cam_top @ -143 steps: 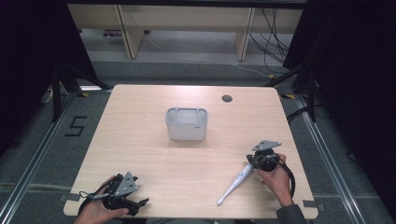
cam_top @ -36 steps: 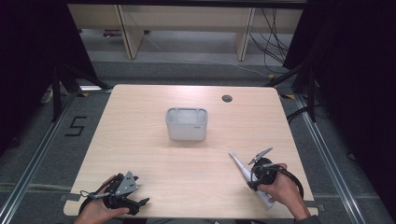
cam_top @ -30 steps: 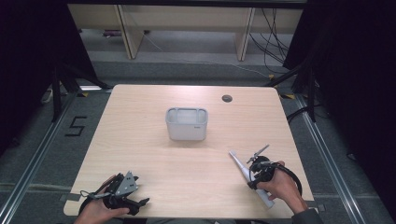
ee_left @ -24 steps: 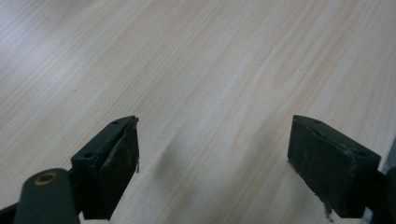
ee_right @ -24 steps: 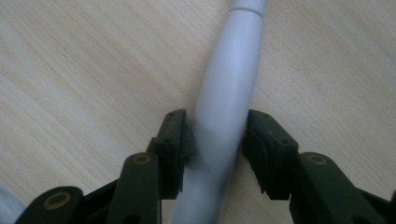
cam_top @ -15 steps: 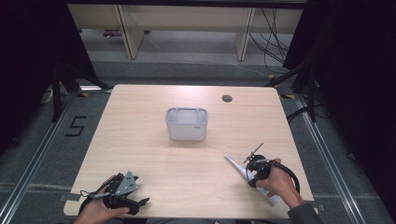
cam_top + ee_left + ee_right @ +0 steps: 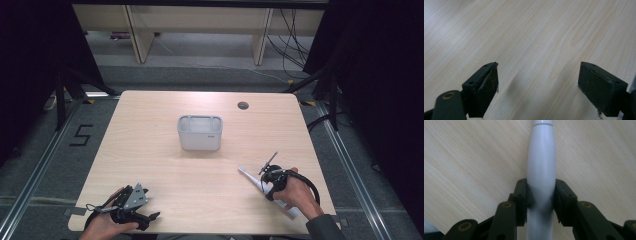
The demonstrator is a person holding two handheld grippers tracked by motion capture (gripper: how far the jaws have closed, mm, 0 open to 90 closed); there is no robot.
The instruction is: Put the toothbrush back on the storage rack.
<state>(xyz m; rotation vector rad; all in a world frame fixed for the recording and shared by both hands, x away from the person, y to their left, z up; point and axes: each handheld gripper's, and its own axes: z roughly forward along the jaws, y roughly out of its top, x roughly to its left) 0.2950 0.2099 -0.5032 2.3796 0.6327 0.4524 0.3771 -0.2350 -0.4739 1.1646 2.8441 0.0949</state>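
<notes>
Since the earlier frame, the white handle has swung round near the table's right front corner; the right tongs have just closed on its thick middle. Smooth, stiff, likely light and slippery. Left tongs gape, empty.

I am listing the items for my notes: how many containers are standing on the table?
1. The grey container stands near the middle of the table, beyond both hands. It is apart from the white handle held in the right gripper. Nothing appears hidden.
</notes>
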